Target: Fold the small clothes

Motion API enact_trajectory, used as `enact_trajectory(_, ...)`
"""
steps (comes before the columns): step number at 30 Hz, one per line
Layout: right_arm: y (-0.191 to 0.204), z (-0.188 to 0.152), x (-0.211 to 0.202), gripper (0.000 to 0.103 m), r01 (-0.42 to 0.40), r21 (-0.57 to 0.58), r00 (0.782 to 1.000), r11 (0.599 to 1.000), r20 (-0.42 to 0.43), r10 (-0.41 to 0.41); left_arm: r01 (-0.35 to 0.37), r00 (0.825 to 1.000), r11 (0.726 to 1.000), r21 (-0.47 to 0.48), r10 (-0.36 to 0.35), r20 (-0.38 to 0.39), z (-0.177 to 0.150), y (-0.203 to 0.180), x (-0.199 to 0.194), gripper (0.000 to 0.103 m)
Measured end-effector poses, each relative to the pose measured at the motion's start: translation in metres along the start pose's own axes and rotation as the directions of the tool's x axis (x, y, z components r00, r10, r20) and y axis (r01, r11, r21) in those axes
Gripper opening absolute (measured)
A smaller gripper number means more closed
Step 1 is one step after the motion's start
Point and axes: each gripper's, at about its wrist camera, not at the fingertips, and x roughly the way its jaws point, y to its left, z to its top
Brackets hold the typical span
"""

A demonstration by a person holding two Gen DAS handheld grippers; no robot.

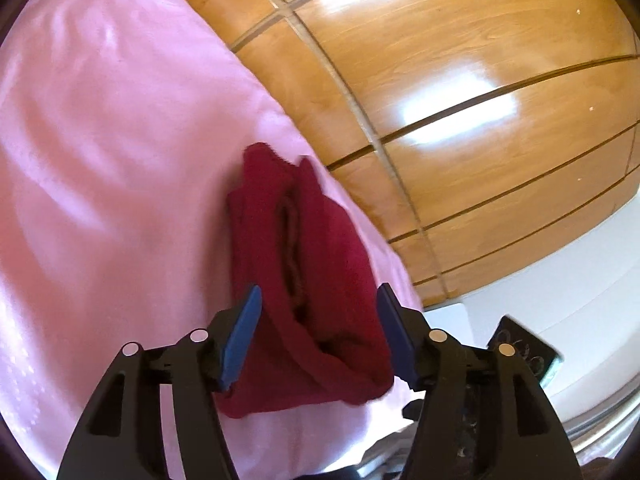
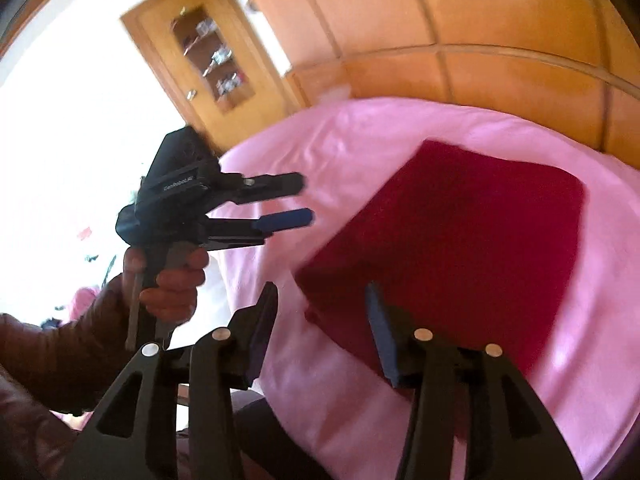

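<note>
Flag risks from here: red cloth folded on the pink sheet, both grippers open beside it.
1. The red cloth lies near the edge of the pink sheet; a nudge could slide it off.
2. Its top layer gapes along the seam, so the fold may spring open unpressed.
3. The left gripper and right gripper both stand open close to the cloth; pulling away could snag a layer.

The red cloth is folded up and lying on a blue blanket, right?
Not quite. The red cloth is folded and lying flat, but the blanket under it is pink, not blue. The right wrist view shows this clearly.
</note>
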Motion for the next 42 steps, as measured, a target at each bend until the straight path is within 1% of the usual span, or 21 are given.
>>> enact_trajectory(2,-0.013,-0.016,-0.022,0.047,0.075,0.023,0.997,0.997,0.012,-0.076,0.020,1.000,1.000,0.003,-0.020,-0.011,0.001,-0.008,0.002,0.060)
enact_trajectory(3,-0.018,-0.027,-0.030,0.047,0.112,0.029,0.994,0.993,0.009,-0.112,0.030,0.999,1.000,0.002,-0.030,-0.018,0.004,-0.011,0.006,0.064)
enact_trajectory(5,-0.027,-0.048,-0.042,0.047,0.221,0.024,0.975,0.975,-0.008,-0.221,0.046,0.998,0.999,0.006,-0.046,-0.042,0.007,-0.018,0.013,0.065)
enact_trajectory(7,-0.031,-0.066,-0.046,0.047,0.272,0.018,0.962,0.962,-0.028,-0.272,0.033,0.997,0.999,0.027,-0.031,-0.073,0.007,-0.026,0.024,0.065)
enact_trajectory(11,-0.031,-0.080,-0.028,0.046,0.333,0.012,0.942,0.943,-0.041,-0.333,-0.008,0.986,0.998,0.063,0.019,-0.168,0.004,-0.040,0.053,0.068)
enact_trajectory(13,-0.029,-0.076,-0.012,0.046,0.346,0.009,0.938,0.938,-0.039,-0.345,-0.059,0.974,0.994,0.089,0.077,-0.212,0.002,-0.047,0.071,0.068)
enact_trajectory(16,-0.032,-0.072,0.000,0.044,0.351,0.024,0.936,0.936,-0.037,-0.350,-0.098,0.961,0.990,0.106,0.121,-0.249,0.003,-0.051,0.088,0.068)
enact_trajectory(17,-0.032,-0.071,0.002,0.037,0.353,0.030,0.935,0.935,-0.037,-0.352,-0.116,0.957,0.987,0.112,0.142,-0.251,0.003,-0.052,0.092,0.064)
enact_trajectory(18,-0.033,-0.069,0.005,0.030,0.368,0.038,0.930,0.929,-0.038,-0.366,-0.140,0.953,0.982,0.126,0.168,-0.251,0.003,-0.053,0.095,0.045)
enact_trajectory(19,-0.034,-0.068,0.005,0.019,0.389,0.049,0.921,0.920,-0.036,-0.388,-0.169,0.947,0.973,0.154,0.204,-0.248,0.004,-0.055,0.098,0.034)
enact_trajectory(20,-0.037,-0.068,0.004,0.016,0.391,0.061,0.920,0.918,-0.034,-0.390,-0.184,0.945,0.967,0.175,0.224,-0.239,0.004,-0.056,0.098,0.017)
enact_trajectory(22,-0.035,-0.070,-0.005,0.012,0.409,0.053,0.913,0.911,-0.012,-0.409,-0.198,0.950,0.958,0.208,0.240,-0.199,0.005,-0.060,0.093,0.001)
enact_trajectory(23,-0.031,-0.072,-0.010,0.011,0.424,0.039,0.906,0.905,-0.002,-0.424,-0.199,0.954,0.956,0.216,0.240,-0.180,0.004,-0.061,0.087,0.001)
enact_trajectory(25,-0.028,-0.077,-0.021,0.010,0.417,0.041,0.909,0.908,0.012,-0.417,-0.196,0.964,0.955,0.222,0.229,-0.133,0.003,-0.064,0.069,0.001)
enact_trajectory(28,-0.021,-0.087,-0.032,0.010,0.394,0.020,0.919,0.919,0.018,-0.395,-0.207,0.969,0.955,0.210,0.230,-0.091,-0.009,-0.052,0.046,0.001)
enact_trajectory(30,-0.021,-0.095,-0.022,0.010,0.407,-0.004,0.913,0.913,-0.016,-0.407,-0.242,0.960,0.951,0.190,0.263,-0.093,-0.021,-0.037,0.045,0.001)
enact_trajectory(32,-0.029,-0.103,-0.009,0.010,0.413,-0.004,0.909,0.911,-0.058,-0.413,-0.282,0.943,0.947,0.157,0.303,-0.137,-0.038,-0.011,0.052,0.001)
enact_trajectory(33,-0.032,-0.108,-0.004,0.010,0.419,-0.007,0.906,0.908,-0.067,-0.419,-0.292,0.939,0.946,0.139,0.311,-0.145,-0.045,-0.001,0.055,0.001)
enact_trajectory(37,-0.032,-0.107,-0.011,0.013,0.390,-0.002,0.919,0.921,-0.070,-0.389,-0.297,0.942,0.942,0.158,0.316,-0.110,-0.052,-0.006,0.050,0.001)
enact_trajectory(39,-0.033,-0.103,-0.019,0.019,0.368,-0.004,0.927,0.930,-0.071,-0.368,-0.299,0.941,0.933,0.202,0.323,-0.098,-0.051,-0.017,0.049,0.001)
enact_trajectory(42,-0.032,-0.096,-0.042,0.039,0.306,0.006,0.951,0.952,-0.051,-0.306,-0.295,0.946,0.917,0.268,0.320,-0.052,-0.043,-0.040,0.045,0.001)
